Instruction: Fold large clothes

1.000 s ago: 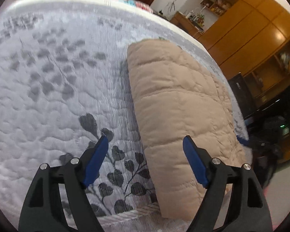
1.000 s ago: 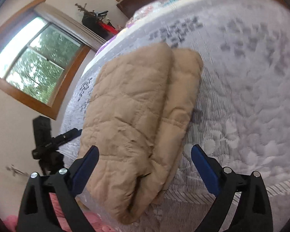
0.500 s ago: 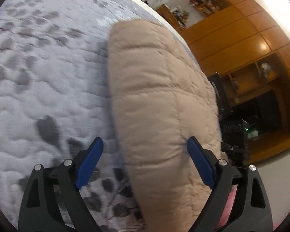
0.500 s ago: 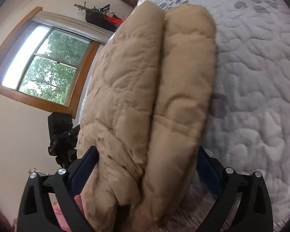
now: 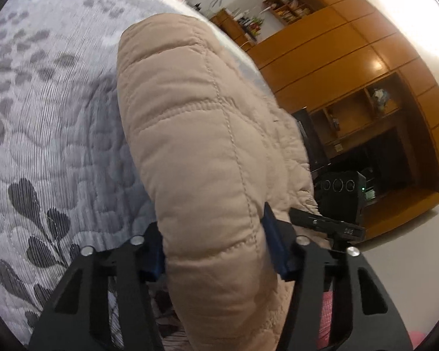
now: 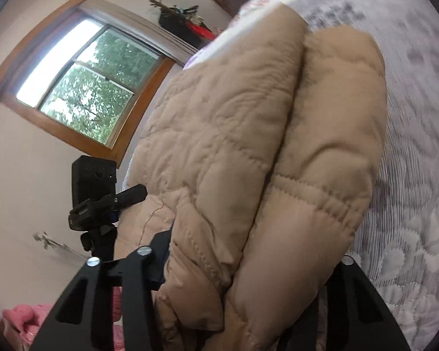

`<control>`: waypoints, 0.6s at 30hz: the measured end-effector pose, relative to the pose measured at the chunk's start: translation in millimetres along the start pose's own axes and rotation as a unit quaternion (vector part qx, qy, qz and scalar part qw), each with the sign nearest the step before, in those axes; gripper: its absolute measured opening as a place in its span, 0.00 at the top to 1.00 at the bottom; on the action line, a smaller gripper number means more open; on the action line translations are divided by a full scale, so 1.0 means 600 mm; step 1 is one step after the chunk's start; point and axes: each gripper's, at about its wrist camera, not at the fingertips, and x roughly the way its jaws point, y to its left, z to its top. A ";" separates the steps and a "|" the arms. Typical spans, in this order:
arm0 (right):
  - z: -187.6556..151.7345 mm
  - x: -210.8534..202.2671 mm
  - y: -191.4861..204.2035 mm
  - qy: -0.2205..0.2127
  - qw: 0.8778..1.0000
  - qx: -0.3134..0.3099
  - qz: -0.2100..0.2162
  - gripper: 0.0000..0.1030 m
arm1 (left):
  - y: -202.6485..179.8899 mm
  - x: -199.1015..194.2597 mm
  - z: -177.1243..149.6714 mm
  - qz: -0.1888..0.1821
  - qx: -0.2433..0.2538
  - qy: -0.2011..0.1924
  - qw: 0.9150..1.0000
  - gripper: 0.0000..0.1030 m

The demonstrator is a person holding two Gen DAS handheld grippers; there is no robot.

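Beige quilted padded coat [image 5: 207, 146], folded into a thick bundle, lies on the grey leaf-patterned quilted bedspread [image 5: 49, 134] with its near end between both my grippers. My left gripper [image 5: 216, 242] is closing, its blue pads [image 5: 273, 239] pressing into the coat's left fold from either side. My right gripper [image 6: 248, 260] is closing too, around the two puffy rolls at the coat's right end, its fingers mostly buried in fabric.
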 end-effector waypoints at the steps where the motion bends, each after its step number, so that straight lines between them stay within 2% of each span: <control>1: 0.006 -0.003 0.011 -0.002 1.000 -0.009 -0.001 0.56 | -0.008 -0.006 0.004 -0.002 0.006 -0.006 1.000 0.51; 5: 0.047 -0.004 0.055 -0.008 0.999 -0.044 -0.015 0.56 | -0.026 -0.023 0.033 -0.004 0.018 -0.025 1.000 0.51; 10: 0.138 0.028 0.093 -0.011 0.997 -0.075 -0.035 0.56 | -0.024 -0.040 0.101 0.012 0.029 -0.060 0.998 0.51; 18: 0.276 0.134 0.105 -0.005 0.991 -0.119 -0.060 0.56 | 0.039 -0.058 0.213 0.049 0.022 -0.106 0.993 0.50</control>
